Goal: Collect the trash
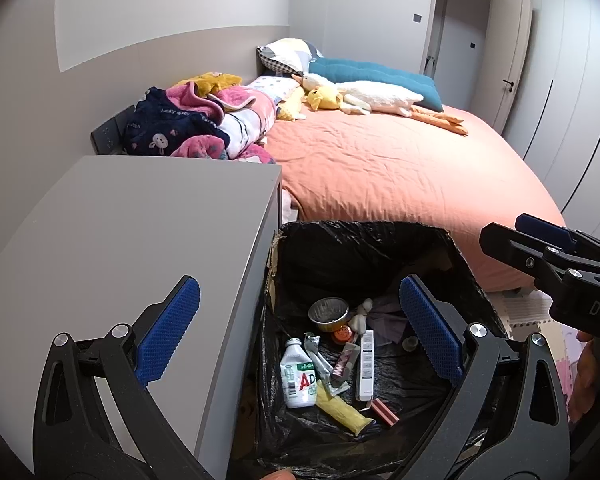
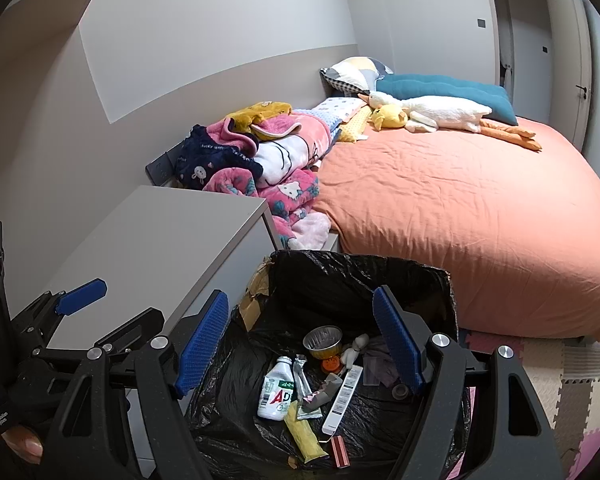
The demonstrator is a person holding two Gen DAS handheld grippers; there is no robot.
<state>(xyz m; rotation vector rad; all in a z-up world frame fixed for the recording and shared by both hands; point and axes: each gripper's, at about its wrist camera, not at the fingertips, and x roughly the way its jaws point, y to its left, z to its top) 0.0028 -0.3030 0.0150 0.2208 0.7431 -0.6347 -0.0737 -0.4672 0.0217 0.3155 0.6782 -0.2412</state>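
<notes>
Black plastic lined the trash bin (image 1: 360,240), which stood on the floor between the grey cabinet (image 1: 140,220) and the bed (image 1: 400,168). I held both grippers above its opening. The left gripper (image 1: 300,332) had its jaws spread wide, with nothing between the blue pads. The right gripper (image 2: 300,344) was spread as well and held nothing. At the bottom of the bin lay the trash: a white bottle (image 1: 298,380), a foil cup (image 1: 329,312), a yellow wrapper (image 1: 342,410) and a white strip (image 1: 366,364).
</notes>
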